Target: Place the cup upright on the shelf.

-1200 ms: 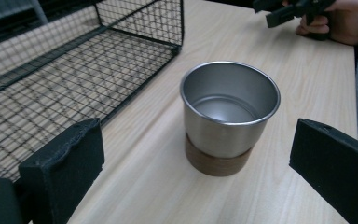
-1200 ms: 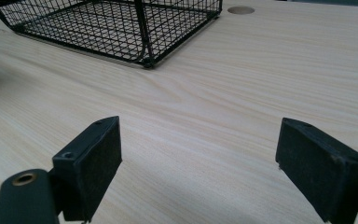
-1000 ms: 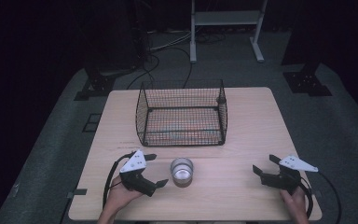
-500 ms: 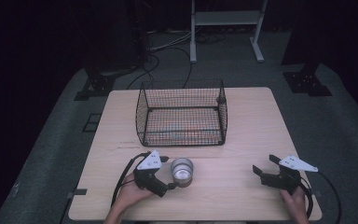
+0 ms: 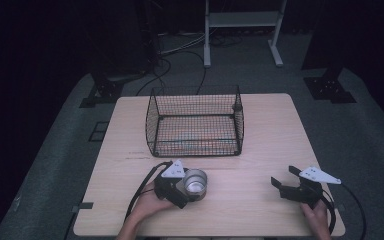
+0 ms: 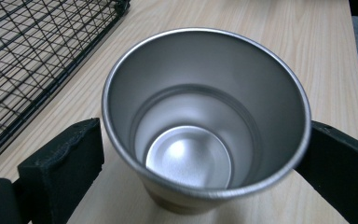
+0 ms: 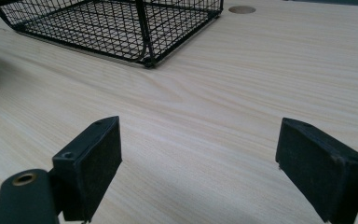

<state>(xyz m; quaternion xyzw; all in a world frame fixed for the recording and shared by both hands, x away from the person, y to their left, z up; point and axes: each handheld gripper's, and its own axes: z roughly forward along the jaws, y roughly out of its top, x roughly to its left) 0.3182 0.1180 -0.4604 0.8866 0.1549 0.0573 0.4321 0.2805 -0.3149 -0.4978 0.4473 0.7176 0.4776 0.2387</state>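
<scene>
An empty steel cup (image 5: 196, 181) stands upright on the wooden table (image 5: 270, 135), near its front edge and left of centre. My left gripper (image 5: 192, 188) is open, with one jaw on each side of the cup. In the left gripper view the cup (image 6: 200, 140) sits between the black pads (image 6: 65, 163), close to them on both sides. My right gripper (image 5: 283, 176) rests open at the front right, nothing between its jaws. In the right gripper view its jaws (image 7: 200, 158) stand wide apart over bare wood.
A black wire basket (image 5: 152, 127) stands at the middle of the table, behind the cup, and looks empty. It also appears in the left gripper view (image 6: 28, 56) and the right gripper view (image 7: 121, 23). Bare wood lies between the two grippers.
My left gripper has slid right until its jaws straddle the cup. The cup, basket and right gripper have stayed put.
</scene>
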